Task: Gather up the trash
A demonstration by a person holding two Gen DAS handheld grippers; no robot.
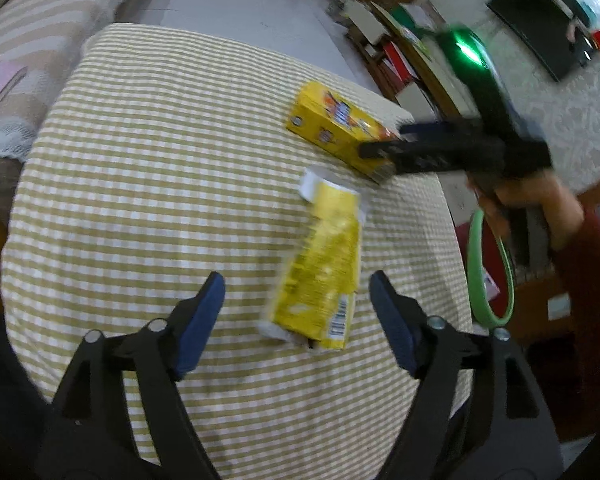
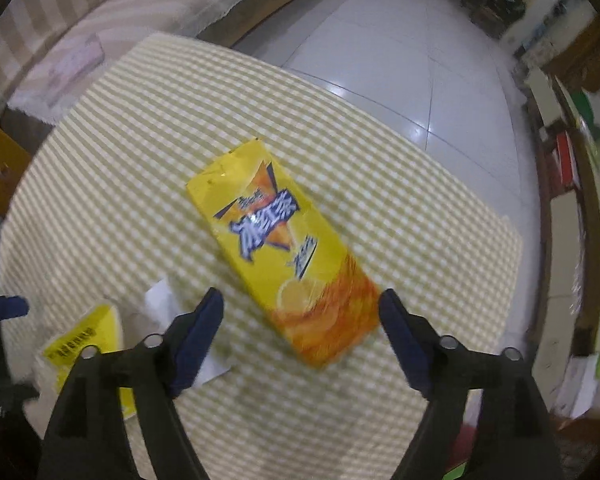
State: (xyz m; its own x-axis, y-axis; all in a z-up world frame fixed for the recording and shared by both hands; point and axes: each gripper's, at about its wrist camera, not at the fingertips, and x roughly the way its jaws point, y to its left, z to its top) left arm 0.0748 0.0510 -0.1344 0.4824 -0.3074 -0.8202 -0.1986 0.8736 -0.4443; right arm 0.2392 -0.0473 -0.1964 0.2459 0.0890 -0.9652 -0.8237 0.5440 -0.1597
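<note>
A: Your left gripper stands wide open over the checked tablecloth, gripping nothing; the yellow wrapper lies between its fingers, untouched.

B: Only that view shows your hand and the green hoop past the table edge.

A: Your right gripper also gapes, empty, above the yellow carton. Its print is blurred; the wrapper there is cut off.
</note>
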